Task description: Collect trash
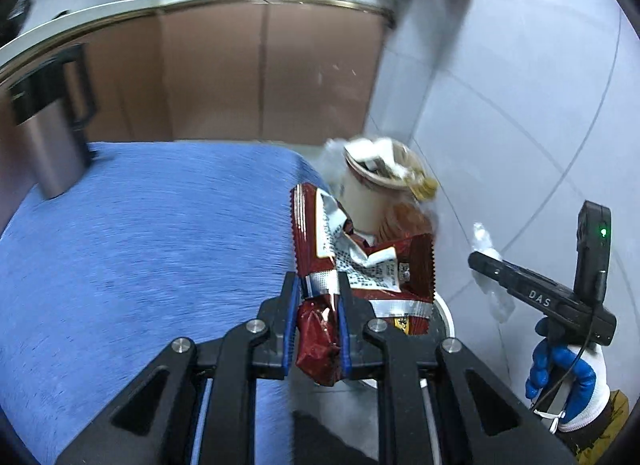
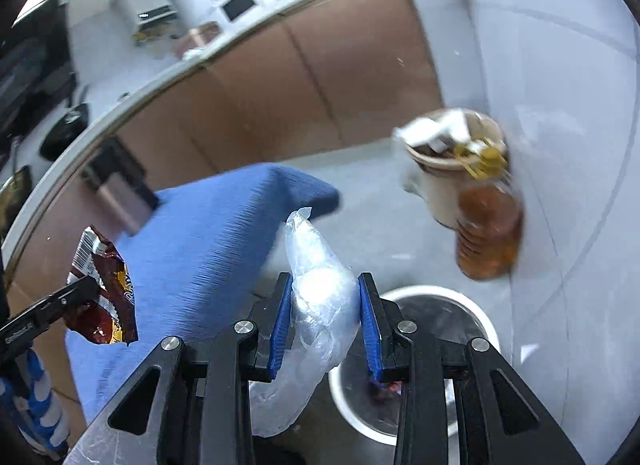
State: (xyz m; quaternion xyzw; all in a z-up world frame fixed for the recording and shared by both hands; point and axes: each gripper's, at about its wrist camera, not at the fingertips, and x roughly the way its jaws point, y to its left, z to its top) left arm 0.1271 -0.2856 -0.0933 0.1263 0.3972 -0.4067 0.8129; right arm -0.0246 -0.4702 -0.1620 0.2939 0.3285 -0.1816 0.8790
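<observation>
My left gripper (image 1: 318,295) is shut on a crumpled red snack wrapper (image 1: 360,265), held past the blue table's right edge. That wrapper (image 2: 108,297) and the left gripper (image 2: 86,285) also show at the left of the right wrist view. My right gripper (image 2: 324,285) is shut on a clear crumpled plastic bag (image 2: 320,297), just above and left of a round white-rimmed trash bin (image 2: 476,305) on the floor. In the left wrist view the right gripper (image 1: 478,261) sits at the right with the clear plastic (image 1: 486,241) at its tip. The bin's rim (image 1: 448,317) peeks out behind the wrapper.
A blue cloth covers the table (image 1: 140,245); a steel kettle (image 1: 52,125) stands at its far left. Beyond the bin stand a paper cup stuffed with scraps (image 2: 452,145) and an amber-filled bottle (image 2: 488,233) by the grey wall. Brown cabinets (image 1: 260,77) run behind.
</observation>
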